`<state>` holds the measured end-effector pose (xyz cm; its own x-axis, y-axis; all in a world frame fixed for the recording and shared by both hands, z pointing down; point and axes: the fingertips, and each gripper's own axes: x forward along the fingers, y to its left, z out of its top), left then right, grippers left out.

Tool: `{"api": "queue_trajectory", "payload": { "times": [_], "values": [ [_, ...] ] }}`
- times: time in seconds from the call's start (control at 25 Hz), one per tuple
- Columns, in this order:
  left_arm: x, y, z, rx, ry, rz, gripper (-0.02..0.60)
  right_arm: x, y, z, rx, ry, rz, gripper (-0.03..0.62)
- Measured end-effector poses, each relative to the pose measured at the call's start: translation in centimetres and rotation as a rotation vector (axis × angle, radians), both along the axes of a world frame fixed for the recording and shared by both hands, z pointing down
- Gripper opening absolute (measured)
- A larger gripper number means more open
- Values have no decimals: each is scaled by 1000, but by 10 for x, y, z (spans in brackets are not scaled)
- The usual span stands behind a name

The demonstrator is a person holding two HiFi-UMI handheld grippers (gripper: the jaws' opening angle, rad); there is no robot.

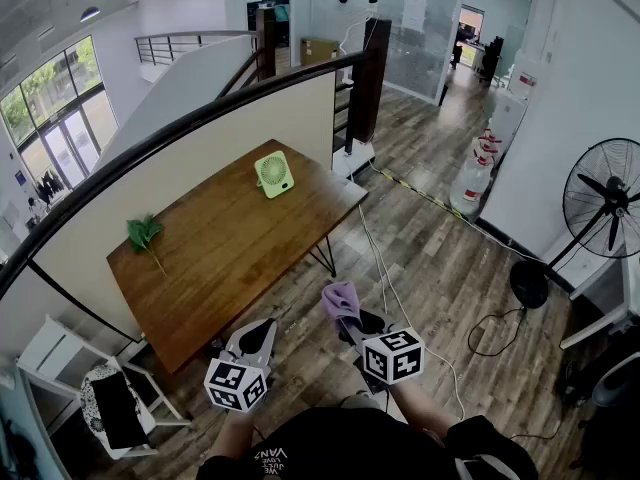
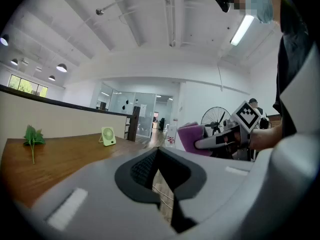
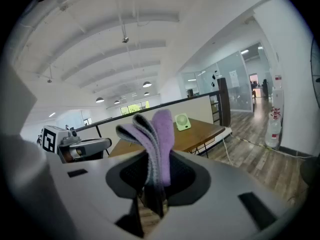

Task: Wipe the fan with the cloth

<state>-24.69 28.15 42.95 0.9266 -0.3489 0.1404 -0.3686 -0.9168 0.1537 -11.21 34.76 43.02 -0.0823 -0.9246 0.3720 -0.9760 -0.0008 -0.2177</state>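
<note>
Purple cloth [image 3: 156, 129] stands folded between the jaws of the right gripper [image 3: 152, 184], which are clamped on its lower end while its upper folds stick up past them. The left gripper [image 2: 159, 156] has its jaws pressed together with nothing between them. Both grippers are held over the wooden floor [image 1: 440, 268], off the near end of the brown wooden surface [image 1: 230, 258]. The fan [image 1: 273, 174], small and pale green, stands upright at the far end of that surface, close to the partition wall and well apart from the cloth. A green leafy sprig [image 1: 145, 234] lies near the surface's left edge. A black pedestal fan [image 1: 605, 200] stands on the floor at the right.
</note>
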Motion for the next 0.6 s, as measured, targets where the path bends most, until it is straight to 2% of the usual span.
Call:
{"api": "queue_trajectory", "payload": {
  "times": [0.32, 0.6],
  "values": [
    [4, -5, 4, -28, 14, 7, 11, 0, -5, 4, 11, -71, -8, 107],
    [33, -21, 15, -73, 16, -6, 12, 24, -27, 20, -29, -116, -50, 107]
  ]
}}
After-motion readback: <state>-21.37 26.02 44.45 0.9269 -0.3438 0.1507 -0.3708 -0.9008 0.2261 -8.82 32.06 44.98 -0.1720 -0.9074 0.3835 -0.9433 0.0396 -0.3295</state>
